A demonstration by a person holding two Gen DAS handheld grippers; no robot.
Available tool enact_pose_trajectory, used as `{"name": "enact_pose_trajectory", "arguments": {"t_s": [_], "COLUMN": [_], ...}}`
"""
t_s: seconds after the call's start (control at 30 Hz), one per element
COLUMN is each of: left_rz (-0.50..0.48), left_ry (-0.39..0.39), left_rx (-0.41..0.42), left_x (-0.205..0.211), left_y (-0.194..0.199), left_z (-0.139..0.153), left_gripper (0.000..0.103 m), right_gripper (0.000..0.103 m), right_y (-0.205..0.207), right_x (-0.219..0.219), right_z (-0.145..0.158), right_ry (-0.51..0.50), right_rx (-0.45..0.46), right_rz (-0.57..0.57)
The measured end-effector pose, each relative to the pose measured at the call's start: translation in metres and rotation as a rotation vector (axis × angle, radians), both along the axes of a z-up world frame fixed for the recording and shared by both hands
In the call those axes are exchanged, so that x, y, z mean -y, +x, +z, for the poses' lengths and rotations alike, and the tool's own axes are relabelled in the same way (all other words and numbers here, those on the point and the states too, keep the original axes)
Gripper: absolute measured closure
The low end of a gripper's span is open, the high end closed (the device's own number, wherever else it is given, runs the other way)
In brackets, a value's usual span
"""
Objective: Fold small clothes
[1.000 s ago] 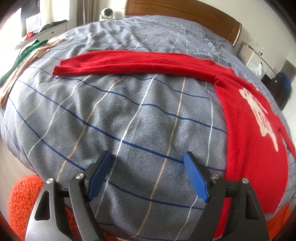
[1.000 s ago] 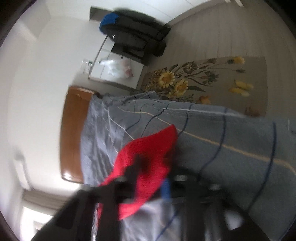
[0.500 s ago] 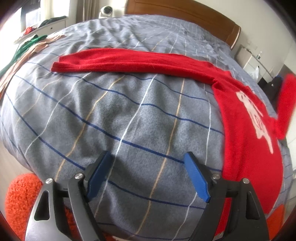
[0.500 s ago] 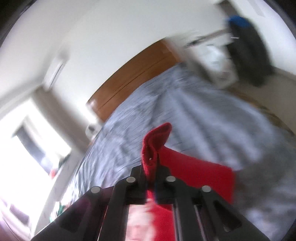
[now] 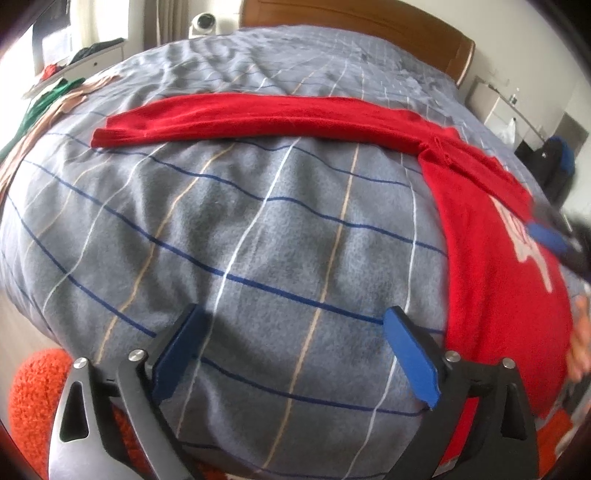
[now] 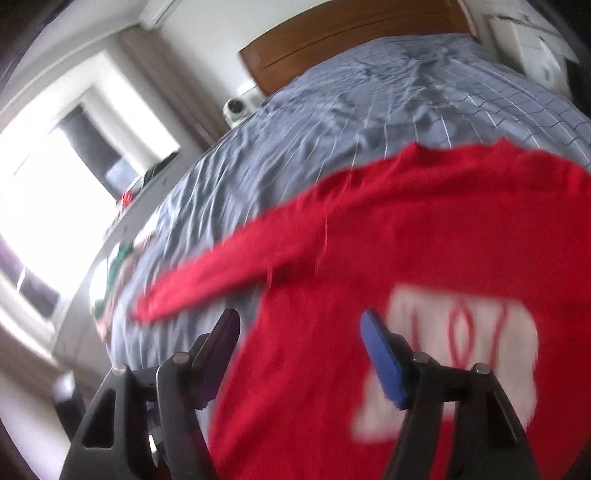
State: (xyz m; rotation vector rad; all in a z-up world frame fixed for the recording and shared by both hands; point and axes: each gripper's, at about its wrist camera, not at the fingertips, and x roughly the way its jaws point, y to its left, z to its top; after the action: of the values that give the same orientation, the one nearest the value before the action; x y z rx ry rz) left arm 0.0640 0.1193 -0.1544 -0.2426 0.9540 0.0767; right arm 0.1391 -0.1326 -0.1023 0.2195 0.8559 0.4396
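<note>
Red sweater (image 5: 491,258) lies flat on grey checked duvet (image 5: 258,229), body at 3 o'clock in left wrist view, one sleeve (image 5: 258,118) stretched out toward 10 o'clock. Left gripper (image 5: 295,354) jaws opening wide over bare duvet, nothing between them. Right gripper (image 6: 299,354) jaws opening above sweater body, near its white print (image 6: 461,354), pads not pressing cloth; view blurred.

I see a grey checked bedcover (image 5: 258,229) centrally; a brown wooden headboard (image 5: 354,18) at twelve o'clock; a fuzzy orange rug (image 5: 33,398) at seven o'clock; a white round camera (image 6: 234,109) at eleven.
</note>
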Motion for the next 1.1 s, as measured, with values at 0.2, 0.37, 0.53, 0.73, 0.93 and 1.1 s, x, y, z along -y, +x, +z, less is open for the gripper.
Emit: {"name": "enact_pose_trajectory", "arguments": {"t_s": [0.2,0.37,0.53,0.73,0.93,1.1], "left_rz": [-0.002,-0.002,-0.004,-0.005,-0.005,-0.004], "left_ry": [0.034,0.059,0.079,0.092,0.093,0.099], "left_rx": [-0.002,-0.006,-0.003,0.000,0.001,0.008], "left_x": [0.006,0.009,0.011,0.013,0.014,0.017], "left_y": [0.001,0.002,0.000,0.000,0.000,-0.001], "left_z": [-0.002,-0.004,-0.005,-0.006,-0.007,-0.007], "left_gripper": [0.001,0.001,0.001,0.000,0.000,0.000], "right_gripper": [0.034,0.027,0.027,0.027,0.026,0.026], "right_y": [-0.061,-0.072,-0.088,-0.108,-0.101,-0.099], "right_x": [0.090,0.193,0.263,0.316,0.317,0.314], "right_z": [0.017,0.031,0.031,-0.008,-0.010,-0.011], "right_ry": [-0.161,-0.249,-0.315,-0.172,-0.169,-0.175], "right_rx": [0.109,0.133,0.167,0.080,0.092,0.094], "right_rz": [-0.099,-0.344,-0.554,-0.715,-0.726,-0.725]}}
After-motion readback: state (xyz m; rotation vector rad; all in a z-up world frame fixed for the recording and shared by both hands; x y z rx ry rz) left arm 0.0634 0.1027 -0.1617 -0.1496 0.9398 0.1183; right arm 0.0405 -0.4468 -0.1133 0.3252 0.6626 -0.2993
